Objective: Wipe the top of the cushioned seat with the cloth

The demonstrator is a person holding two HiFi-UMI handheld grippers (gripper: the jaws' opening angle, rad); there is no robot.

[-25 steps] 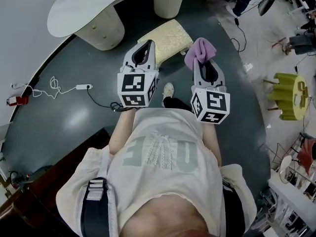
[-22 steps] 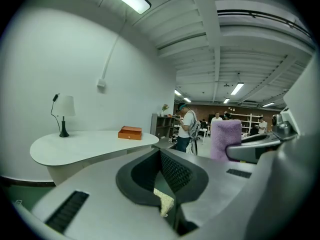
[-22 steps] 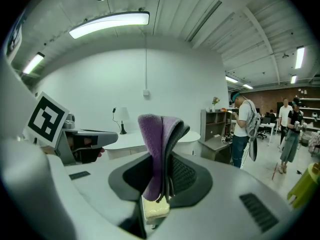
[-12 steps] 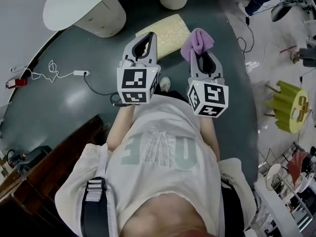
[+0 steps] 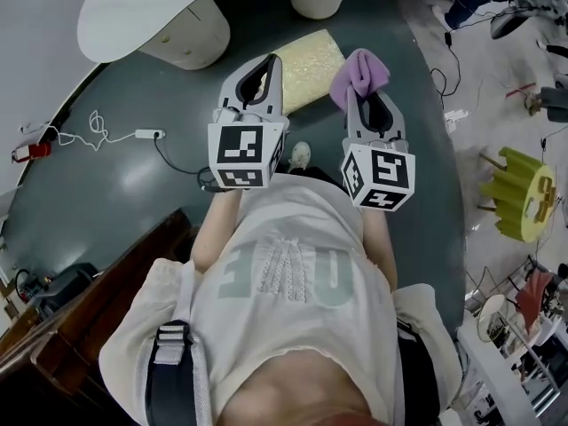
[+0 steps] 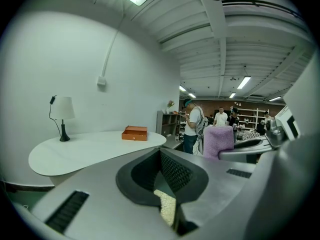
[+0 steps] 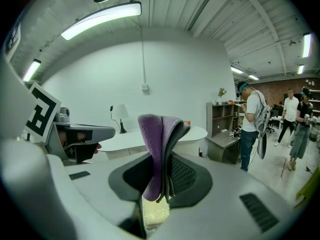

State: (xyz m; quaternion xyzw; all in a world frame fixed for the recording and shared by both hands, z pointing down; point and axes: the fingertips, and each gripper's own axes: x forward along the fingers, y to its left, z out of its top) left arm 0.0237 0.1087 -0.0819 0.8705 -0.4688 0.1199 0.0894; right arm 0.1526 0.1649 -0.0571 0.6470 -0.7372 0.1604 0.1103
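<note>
step: this is the carry/approach part. Cloth is picked up, but no wiping has started as far as I can judge

right gripper point(image 5: 362, 96): jaws clenched on the fuzzy purple folded cloth point(image 7: 154, 134). The fold stands up between them and a bit hangs below

left gripper point(image 5: 262, 74): jaws parted with nothing between them. You can look straight through the gap to the seat underneath

seat: the pale yellow nubbly square cushioned seat point(image 5: 306, 56) stands on the dark green floor point(image 5: 115, 193), just beside the rounded white base of the curved white desk point(image 5: 133, 16). Both grippers are held out over its near edge, cloth toward its right corner

contact: cloth looks well clear of the seat top. In the right gripper view the yellow surface shows below the cloth with air between, so I'd say not touching

next move: tip the right gripper down until the hanging part of the cloth lies flat on the seat top, then drag it across from one edge to the other. Grip needs to stay firm or the cloth will bunch up or slip out

left side: no real job here. Probably just keep it out of the cloth's way, or use it to steady the seat's edge if it slides on the floor
</note>
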